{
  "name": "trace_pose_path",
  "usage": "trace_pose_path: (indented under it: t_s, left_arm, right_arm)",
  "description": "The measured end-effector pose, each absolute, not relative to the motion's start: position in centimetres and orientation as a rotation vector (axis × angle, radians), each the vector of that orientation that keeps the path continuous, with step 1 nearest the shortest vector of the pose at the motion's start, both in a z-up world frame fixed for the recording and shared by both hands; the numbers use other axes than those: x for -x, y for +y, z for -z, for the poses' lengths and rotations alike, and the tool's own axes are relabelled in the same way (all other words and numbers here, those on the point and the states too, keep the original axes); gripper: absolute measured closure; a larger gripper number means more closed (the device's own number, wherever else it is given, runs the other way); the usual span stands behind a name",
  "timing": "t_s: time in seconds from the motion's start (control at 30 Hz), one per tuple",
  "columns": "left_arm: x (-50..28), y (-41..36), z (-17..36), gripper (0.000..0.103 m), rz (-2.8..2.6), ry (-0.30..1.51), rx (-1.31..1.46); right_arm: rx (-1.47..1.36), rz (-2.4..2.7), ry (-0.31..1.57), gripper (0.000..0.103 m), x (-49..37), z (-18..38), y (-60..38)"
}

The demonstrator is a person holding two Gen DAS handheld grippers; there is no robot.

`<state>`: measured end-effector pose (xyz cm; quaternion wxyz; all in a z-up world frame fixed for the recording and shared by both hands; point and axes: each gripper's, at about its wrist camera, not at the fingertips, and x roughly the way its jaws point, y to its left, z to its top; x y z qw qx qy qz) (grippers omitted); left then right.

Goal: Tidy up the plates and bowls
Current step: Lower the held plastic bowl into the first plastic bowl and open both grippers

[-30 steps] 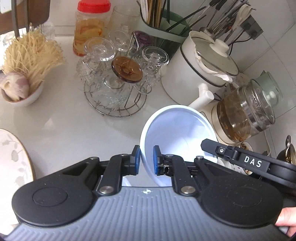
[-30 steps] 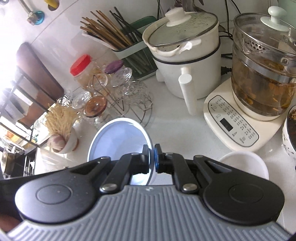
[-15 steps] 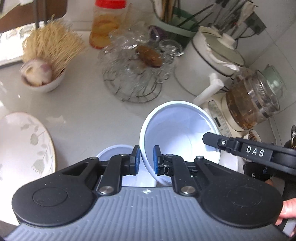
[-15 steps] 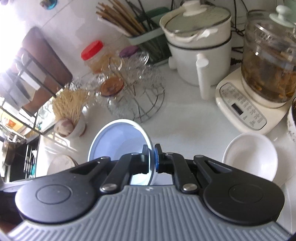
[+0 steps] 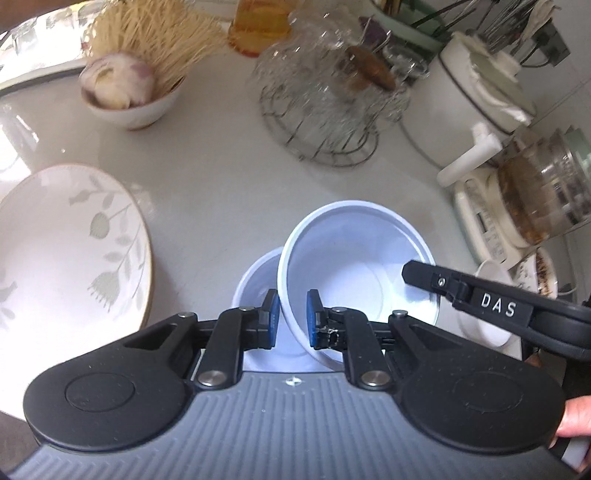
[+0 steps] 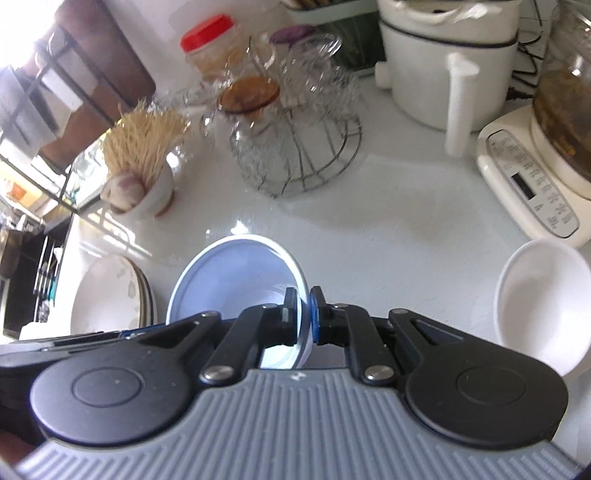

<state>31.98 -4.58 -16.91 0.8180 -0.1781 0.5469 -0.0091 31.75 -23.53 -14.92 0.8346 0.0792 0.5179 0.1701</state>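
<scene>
A home kitchen, seen at a white counter (image 6: 388,206) crowded with everyday cookware. At the far right stand a white electric pot (image 6: 443,62) and a glass kettle (image 5: 546,192) of brown liquid on a base with buttons. Far in the middle, a wire rack (image 5: 325,110) holds upturned glasses, with a red-lidded jar (image 6: 208,44) and a utensil holder (image 5: 406,26) behind. To the left sit a bowl (image 5: 129,107) with garlic and dry noodles, and a leaf-patterned plate (image 5: 66,240).

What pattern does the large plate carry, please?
Pale grey-green leaf sprigs on the white plate; left wrist view.
</scene>
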Motion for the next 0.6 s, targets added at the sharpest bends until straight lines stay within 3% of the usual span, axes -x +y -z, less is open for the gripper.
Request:
trace_pose_path:
  t_s: [0.6]
  left_arm:
    - [-30.5, -2.5, 18.4, 0.087, -0.008, 1.215, 0.42]
  right_arm:
    - [-0.186, -0.377, 1.173, 0.092, -30.6, 16.8, -22.1]
